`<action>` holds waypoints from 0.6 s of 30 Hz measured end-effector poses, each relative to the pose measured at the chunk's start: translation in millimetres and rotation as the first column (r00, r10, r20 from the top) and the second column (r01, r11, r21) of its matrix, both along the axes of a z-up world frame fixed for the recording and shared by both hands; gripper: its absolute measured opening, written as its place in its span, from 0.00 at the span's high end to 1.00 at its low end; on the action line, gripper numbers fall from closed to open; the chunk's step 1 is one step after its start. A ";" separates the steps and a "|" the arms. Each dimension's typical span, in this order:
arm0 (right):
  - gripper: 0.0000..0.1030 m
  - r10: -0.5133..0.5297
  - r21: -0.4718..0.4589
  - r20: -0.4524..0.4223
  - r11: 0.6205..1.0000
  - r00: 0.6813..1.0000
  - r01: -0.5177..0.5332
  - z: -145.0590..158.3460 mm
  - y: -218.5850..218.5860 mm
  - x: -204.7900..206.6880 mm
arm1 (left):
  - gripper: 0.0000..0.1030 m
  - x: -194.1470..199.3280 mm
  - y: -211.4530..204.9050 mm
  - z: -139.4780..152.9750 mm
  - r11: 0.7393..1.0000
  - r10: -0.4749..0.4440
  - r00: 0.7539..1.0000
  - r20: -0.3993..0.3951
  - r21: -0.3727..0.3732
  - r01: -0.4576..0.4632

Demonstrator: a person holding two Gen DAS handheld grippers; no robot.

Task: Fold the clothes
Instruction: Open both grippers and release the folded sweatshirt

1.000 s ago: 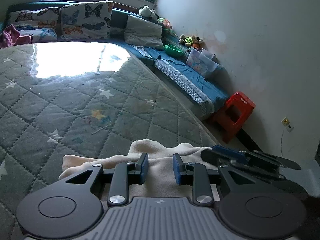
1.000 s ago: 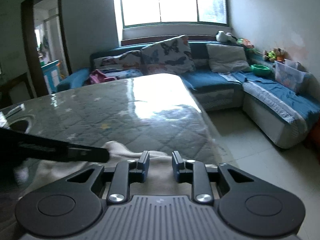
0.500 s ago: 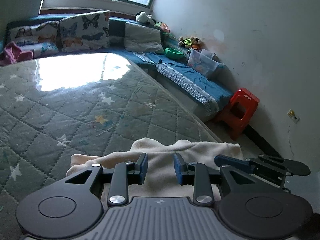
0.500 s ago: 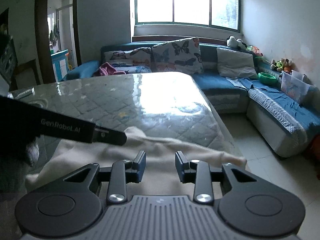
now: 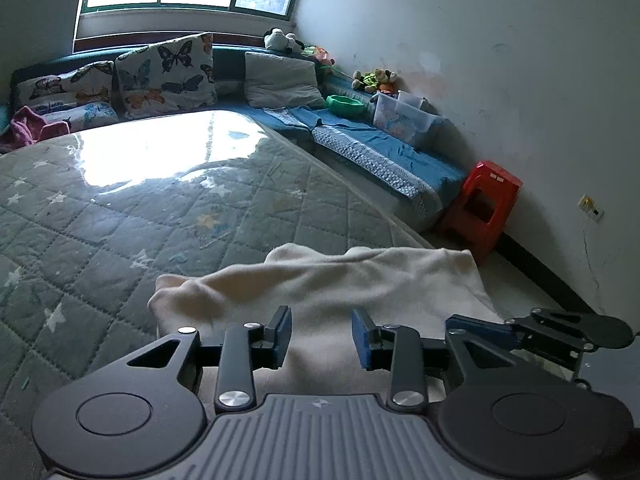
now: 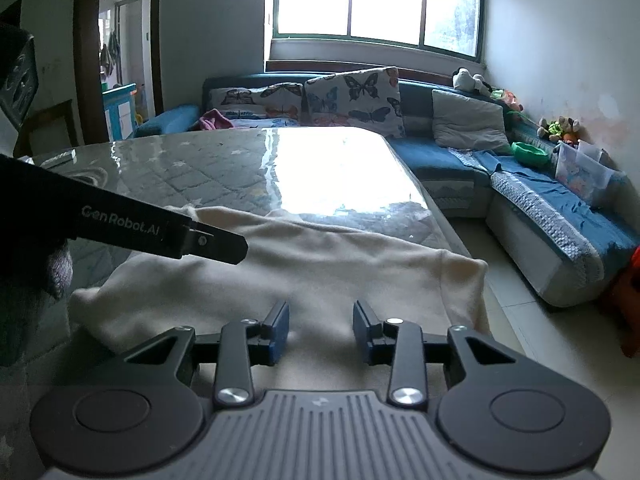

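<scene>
A cream garment lies spread at the near right corner of the green quilted mattress; it also shows in the right wrist view. My left gripper hovers above the cloth's near part, fingers apart and empty. My right gripper hovers above the cloth too, fingers apart and empty. The right gripper shows at the lower right of the left wrist view. The left gripper's body crosses the left side of the right wrist view.
A blue corner sofa with butterfly cushions runs behind and right of the mattress. A red plastic stool stands by the wall. A clear plastic bin and a green bowl sit on the sofa. Tiled floor lies to the right.
Both grippers have risen and pulled back from the cloth. Their fingers stand slightly wider. More of the cream garment shows, spread flatter across the mattress corner.
</scene>
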State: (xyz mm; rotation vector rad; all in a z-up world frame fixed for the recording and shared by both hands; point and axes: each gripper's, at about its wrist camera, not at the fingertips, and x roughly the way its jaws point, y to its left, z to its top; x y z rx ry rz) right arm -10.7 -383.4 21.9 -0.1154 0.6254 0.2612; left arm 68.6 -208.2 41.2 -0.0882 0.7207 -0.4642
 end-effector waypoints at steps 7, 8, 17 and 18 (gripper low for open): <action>0.63 -0.020 0.002 0.000 1.000 1.000 0.020 -1.4 -4.9 -18.7 | 0.62 -15.4 1.1 -2.7 0.999 -0.001 1.000 0.021 0.033 0.000; 0.63 -0.025 0.005 -0.004 1.000 1.000 0.025 -2.6 -6.7 -21.4 | 0.61 -18.2 1.2 -3.3 0.999 -0.003 1.000 0.027 0.039 0.002; 0.62 -0.073 0.015 -0.024 0.997 0.997 0.073 -6.0 -23.0 -40.2 | 0.59 -41.0 8.8 -6.8 0.997 -0.019 0.998 0.067 0.073 0.015; 0.62 -0.076 0.014 -0.022 0.997 0.997 0.076 -5.0 -24.7 -42.0 | 0.58 -43.5 9.8 -7.1 0.997 -0.021 0.997 0.071 0.076 0.016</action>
